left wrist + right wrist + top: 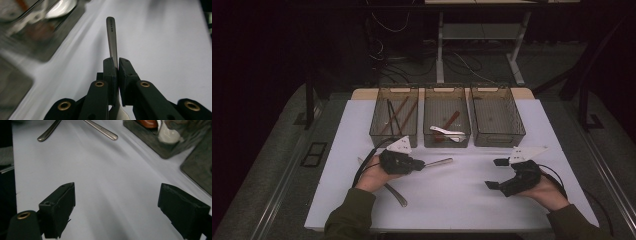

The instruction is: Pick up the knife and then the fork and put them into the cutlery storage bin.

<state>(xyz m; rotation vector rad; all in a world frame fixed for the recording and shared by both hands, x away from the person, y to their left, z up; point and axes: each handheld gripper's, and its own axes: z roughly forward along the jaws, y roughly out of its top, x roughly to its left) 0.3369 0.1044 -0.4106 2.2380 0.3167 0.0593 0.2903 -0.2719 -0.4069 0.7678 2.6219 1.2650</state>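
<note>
High view: the left gripper (416, 164) is holding a metal utensil (439, 161) by its middle, handle end pointing right, just near of the middle bin (447, 141) of 3 smoked-plastic bins along the far edge. The right gripper (497, 173) is hovering with its jaws wide apart and empty, near of the right bin (497, 140). A second utensil (396, 195) is lying on the white surface (457, 200) by the left forearm. The room beyond is lying dark, with desk legs and loose cables on the floor.

Left gripper view: the jaws are pressing almost together on the thin utensil handle (111, 37), gripped edge-on. Judgement: keeping the pinch firm and the handle level is advisable while carrying it over a bin rim, since a thin blade may pivot.

Right gripper view: the jaws are standing fully spread over bare surface, nothing between them; both utensils (101, 129) are showing at the far edge.
</note>
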